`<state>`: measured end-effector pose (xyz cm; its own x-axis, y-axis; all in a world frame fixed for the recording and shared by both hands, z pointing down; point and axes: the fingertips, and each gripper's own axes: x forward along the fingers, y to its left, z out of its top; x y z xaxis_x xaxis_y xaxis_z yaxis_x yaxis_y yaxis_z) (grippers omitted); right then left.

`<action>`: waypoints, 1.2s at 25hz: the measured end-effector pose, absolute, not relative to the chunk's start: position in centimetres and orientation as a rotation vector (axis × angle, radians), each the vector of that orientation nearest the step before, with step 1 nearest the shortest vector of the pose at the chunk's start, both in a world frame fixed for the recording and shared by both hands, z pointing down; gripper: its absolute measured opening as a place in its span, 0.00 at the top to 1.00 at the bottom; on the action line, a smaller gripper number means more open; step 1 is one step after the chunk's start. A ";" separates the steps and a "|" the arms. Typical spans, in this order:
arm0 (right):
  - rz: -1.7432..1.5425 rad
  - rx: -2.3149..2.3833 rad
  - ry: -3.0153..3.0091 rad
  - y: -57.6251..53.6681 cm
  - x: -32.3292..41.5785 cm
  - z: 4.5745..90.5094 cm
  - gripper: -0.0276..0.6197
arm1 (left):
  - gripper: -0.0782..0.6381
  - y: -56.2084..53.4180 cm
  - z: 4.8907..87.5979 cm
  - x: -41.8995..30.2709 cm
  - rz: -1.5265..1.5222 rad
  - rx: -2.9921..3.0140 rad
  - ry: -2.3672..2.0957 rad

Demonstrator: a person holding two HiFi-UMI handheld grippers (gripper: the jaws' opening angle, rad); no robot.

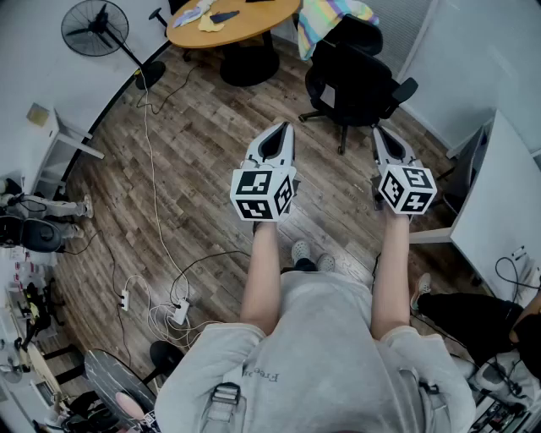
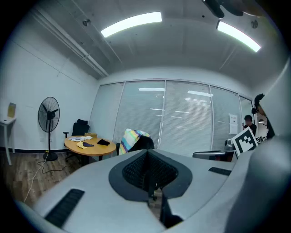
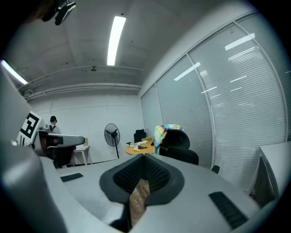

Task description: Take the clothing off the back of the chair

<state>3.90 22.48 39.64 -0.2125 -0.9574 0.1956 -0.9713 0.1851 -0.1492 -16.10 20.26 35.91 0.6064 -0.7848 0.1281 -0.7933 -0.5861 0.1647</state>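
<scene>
A striped, many-coloured piece of clothing [image 1: 325,19] hangs over the back of a black office chair [image 1: 359,35] at the top of the head view. It also shows in the left gripper view as clothing [image 2: 132,139] and in the right gripper view as clothing [image 3: 166,133]. A second black chair [image 1: 351,84] stands just in front of it. My left gripper [image 1: 283,128] and right gripper [image 1: 378,133] are held side by side above the wooden floor, well short of the chairs. Both are shut with nothing in them, as the left gripper [image 2: 151,182] and right gripper [image 3: 140,182] views show.
A round wooden table [image 1: 254,30] with small items stands left of the chairs. A standing fan [image 1: 95,28] is at the far left, and cables [image 1: 161,279] trail over the floor. A white desk [image 1: 499,211] lies to the right. A person [image 3: 52,123] stands far off.
</scene>
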 end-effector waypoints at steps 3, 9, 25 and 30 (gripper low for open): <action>0.370 1.933 -2.365 21.9 3.4 39.7 0.91 | 0.85 19.6 35.8 -16.5 0.061 2.639 -1.293; 0.368 1.881 -2.367 20.2 2.5 40.4 0.91 | 0.85 17.9 36.2 -17.1 0.060 2.652 -1.290; 0.371 2.011 -2.461 14.9 6.2 40.0 0.92 | 0.85 11.0 38.4 -20.2 0.037 2.595 -1.307; 0.261 2.040 -2.469 12.5 8.3 39.1 0.92 | 0.85 7.6 39.1 -19.1 0.056 2.582 -1.319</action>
